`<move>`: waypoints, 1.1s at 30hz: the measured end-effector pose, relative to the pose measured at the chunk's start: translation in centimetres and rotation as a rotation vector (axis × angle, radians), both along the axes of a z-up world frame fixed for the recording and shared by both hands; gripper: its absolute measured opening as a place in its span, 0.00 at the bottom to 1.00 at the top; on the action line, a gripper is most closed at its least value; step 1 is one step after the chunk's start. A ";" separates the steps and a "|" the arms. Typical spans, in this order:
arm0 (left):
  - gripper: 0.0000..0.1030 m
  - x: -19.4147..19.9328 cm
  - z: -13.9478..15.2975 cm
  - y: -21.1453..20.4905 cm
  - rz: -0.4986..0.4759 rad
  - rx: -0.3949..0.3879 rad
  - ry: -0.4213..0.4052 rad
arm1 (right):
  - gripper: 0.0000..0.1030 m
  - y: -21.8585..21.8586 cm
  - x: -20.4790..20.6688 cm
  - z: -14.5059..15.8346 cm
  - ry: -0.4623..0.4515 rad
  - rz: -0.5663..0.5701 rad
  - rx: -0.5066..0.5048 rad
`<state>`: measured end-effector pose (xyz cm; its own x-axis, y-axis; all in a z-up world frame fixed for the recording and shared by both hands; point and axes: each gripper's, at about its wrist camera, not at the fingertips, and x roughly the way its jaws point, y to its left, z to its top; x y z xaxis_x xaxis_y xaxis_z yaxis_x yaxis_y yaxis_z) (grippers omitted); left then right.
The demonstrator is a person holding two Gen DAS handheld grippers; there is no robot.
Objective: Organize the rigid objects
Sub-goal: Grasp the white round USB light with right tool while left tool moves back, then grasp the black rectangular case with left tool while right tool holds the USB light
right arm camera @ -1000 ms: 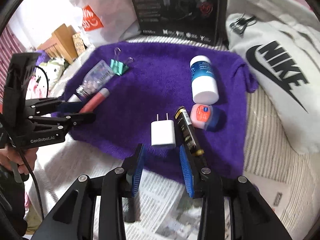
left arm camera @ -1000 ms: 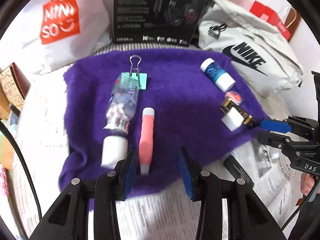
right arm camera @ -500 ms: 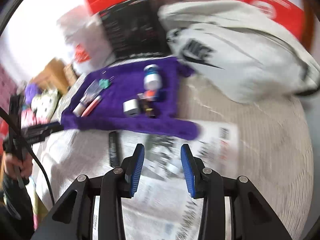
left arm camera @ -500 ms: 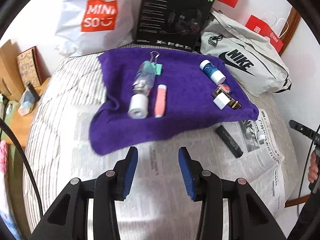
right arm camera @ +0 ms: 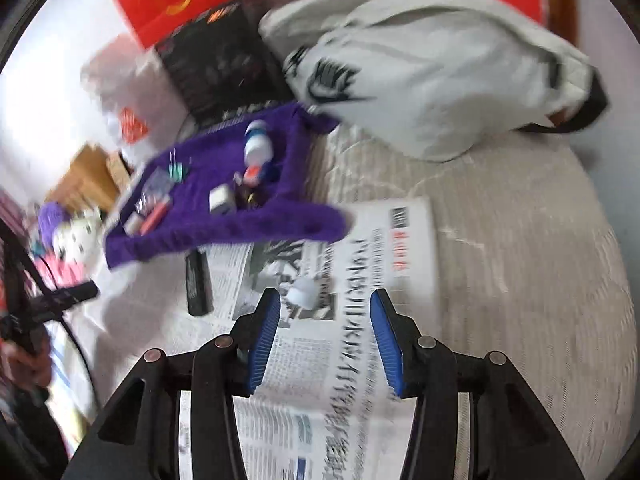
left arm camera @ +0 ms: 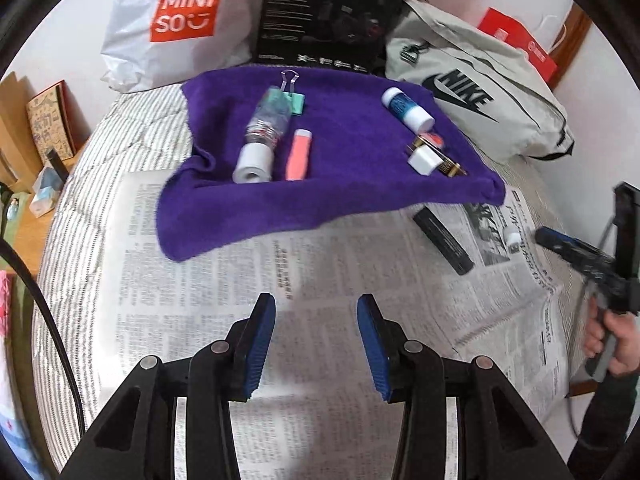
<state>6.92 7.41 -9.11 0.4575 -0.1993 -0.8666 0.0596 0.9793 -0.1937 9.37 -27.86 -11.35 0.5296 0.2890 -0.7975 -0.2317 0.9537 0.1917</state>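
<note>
Altogether seven items on one purple towel (left arm camera: 352, 184), both grippers' fingers parted and empty, the right gripper (right arm camera: 324, 340) opening.

wall (left arm camera: 600, 92): white | bed (left arm camera: 132, 128): striped cover | side table (left arm camera: 24, 216): wooden

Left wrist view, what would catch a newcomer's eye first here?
The purple towel spread across the middle, strewn with small items such as a pink tube and a white charger plug. Behind it stand a Miniso bag at left and a grey Nike bag at right.
</note>
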 end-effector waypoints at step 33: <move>0.40 7.6 -3.1 -13.6 -0.064 0.003 0.054 | 0.24 4.1 -1.2 -5.0 -0.094 0.091 -0.147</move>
